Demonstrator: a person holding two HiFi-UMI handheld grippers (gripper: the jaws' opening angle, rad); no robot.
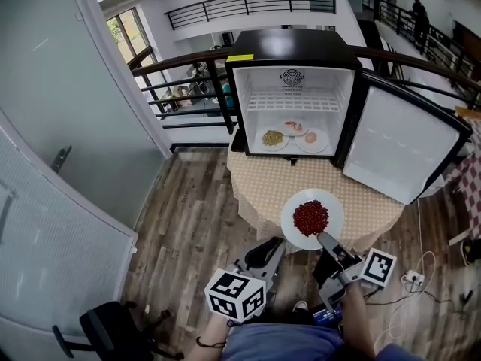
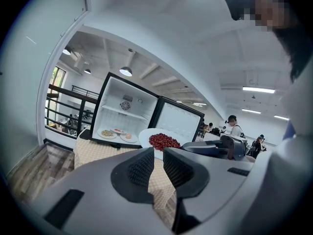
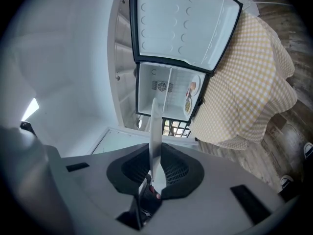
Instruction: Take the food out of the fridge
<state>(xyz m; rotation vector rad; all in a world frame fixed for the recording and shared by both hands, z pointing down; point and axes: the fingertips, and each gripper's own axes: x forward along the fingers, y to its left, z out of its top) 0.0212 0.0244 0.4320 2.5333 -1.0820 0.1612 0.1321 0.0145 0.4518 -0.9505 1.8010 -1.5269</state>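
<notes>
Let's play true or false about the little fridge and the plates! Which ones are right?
The fridge door is shut. False: it stands open.
The right claw grips the plate of red food by its rim. True.
The left claw holds a plate too. False: nothing is between its jaws.
Three plates of food sit inside the fridge. True.
The tablecloth is plain blue. False: it is yellow-and-white checked.

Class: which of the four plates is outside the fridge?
The plate of red food, held at its rim by the right gripper; the other three plates sit inside the fridge.
</notes>
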